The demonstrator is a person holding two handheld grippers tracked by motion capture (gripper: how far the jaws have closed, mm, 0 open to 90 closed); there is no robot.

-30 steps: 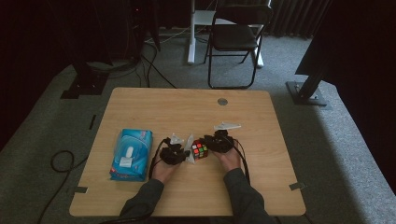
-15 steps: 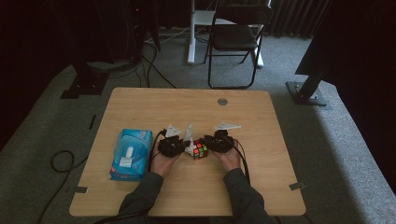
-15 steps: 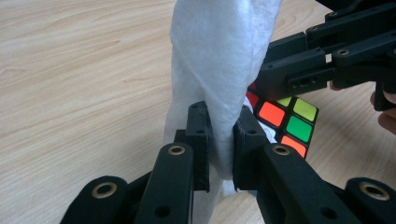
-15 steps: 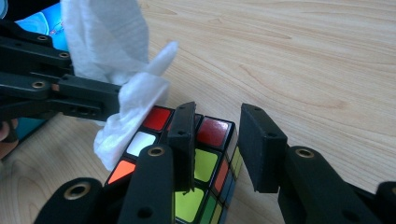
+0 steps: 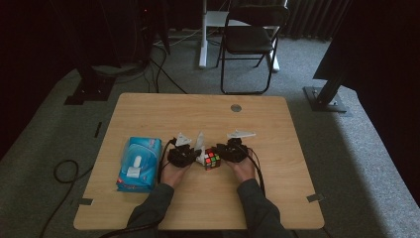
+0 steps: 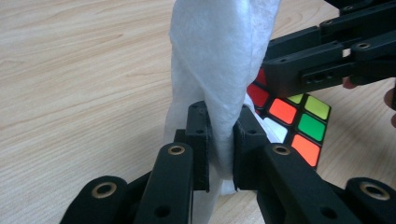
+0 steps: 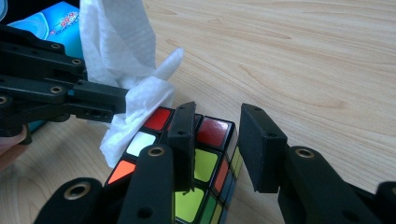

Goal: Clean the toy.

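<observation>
- High view: a multicoloured plastic puzzle cube (image 5: pixel 212 159) rests on the pale wooden table (image 5: pixel 208 114), just toward 6 o'clock of its centre, between the 2 hand-held grippers.
- The left gripper (image 5: pixel 190 154) sits at the cube's 9 o'clock, the right gripper (image 5: pixel 224 153) at its 3 o'clock.
- A blue soft pack of wipes (image 5: pixel 138 163) lies farther out at 9 o'clock, apart from the left hand.
- Left gripper view: the jaws are pressed together on a crumpled white tissue wipe (image 6: pixel 219 79), which rises toward 12 o'clock; the cube lies at 3 o'clock.
- Right gripper view: the wipe touches the cube's top face at 10 o'clock.
- The right gripper's jaws stand apart; 1 jaw rests over the cube's top, the other hangs beside its edge, gripping nothing.
</observation>
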